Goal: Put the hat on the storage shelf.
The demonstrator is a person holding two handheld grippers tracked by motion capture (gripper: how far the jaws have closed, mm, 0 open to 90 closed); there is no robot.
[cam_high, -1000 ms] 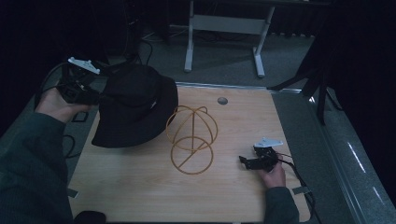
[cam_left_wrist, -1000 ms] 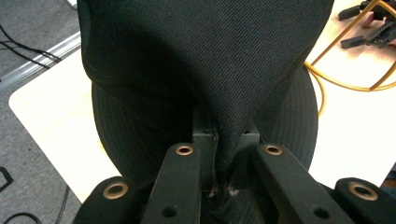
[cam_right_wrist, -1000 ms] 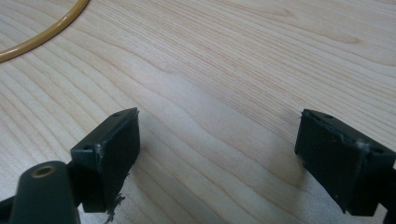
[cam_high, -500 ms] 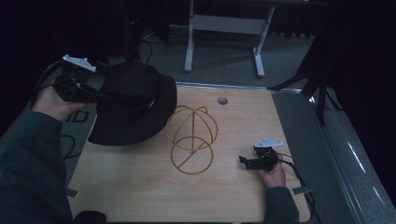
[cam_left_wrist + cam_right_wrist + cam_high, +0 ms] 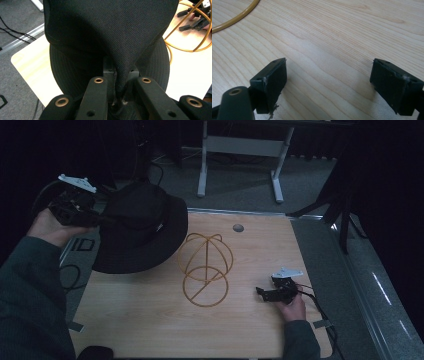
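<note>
My left tongs (image 5: pixel 102 218) are clenched on the black hat (image 5: pixel 142 227), held raised beside the wire stand (image 5: pixel 205 268). My right tongs (image 5: pixel 265 292) rest released on the surface (image 5: pixel 150 315), empty. Judged: hat lifted, not yet seated on the stand; placement remains.

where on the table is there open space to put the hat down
Bare wood runs along the near edge of the table, below the wire stand, and at the far right beyond it. The middle is crowded by the stand; the hat overhangs the far left.
</note>
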